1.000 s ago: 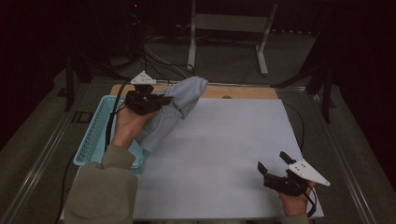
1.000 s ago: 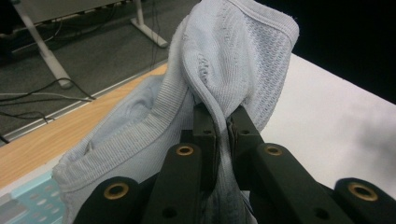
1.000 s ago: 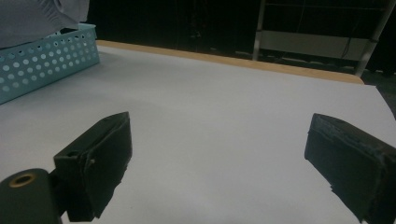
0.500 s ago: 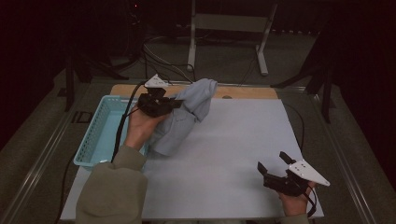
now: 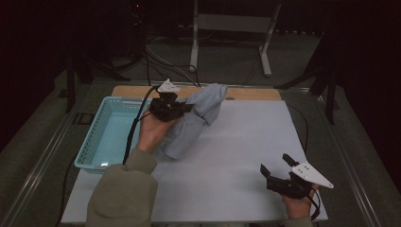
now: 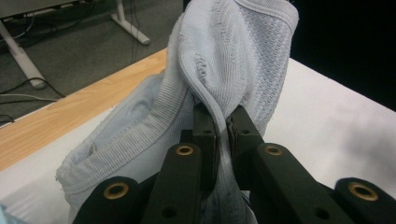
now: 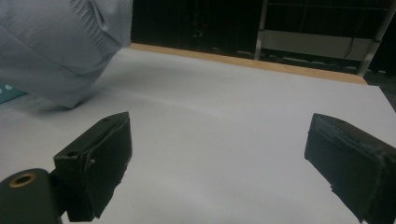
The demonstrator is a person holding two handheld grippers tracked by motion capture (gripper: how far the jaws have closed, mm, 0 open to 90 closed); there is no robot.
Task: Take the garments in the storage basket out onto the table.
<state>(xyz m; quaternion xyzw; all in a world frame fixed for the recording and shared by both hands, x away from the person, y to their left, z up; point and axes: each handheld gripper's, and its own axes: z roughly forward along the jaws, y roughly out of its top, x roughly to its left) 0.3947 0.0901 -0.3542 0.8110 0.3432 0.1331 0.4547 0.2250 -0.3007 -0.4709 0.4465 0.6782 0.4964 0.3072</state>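
Observation:
A light blue-grey knitted garment hangs over the white mat, lifted at its upper part, its lower end touching the mat. My left gripper is shut on a ribbed fold of it; in the left gripper view the garment rises from between the closed jaws. My right gripper rests low at the mat's front right, open, with nothing between its jaws. In the right gripper view the right gripper faces bare mat, and the garment hangs at the upper left.
A turquoise plastic basket stands at the mat's left edge, beside my left forearm. A white mat covers the wooden table. Cables and a metal stand lie on the floor beyond the far edge.
My left gripper has carried the garment to the right, from over the basket's edge onto the mat. The right gripper has stayed put and open.

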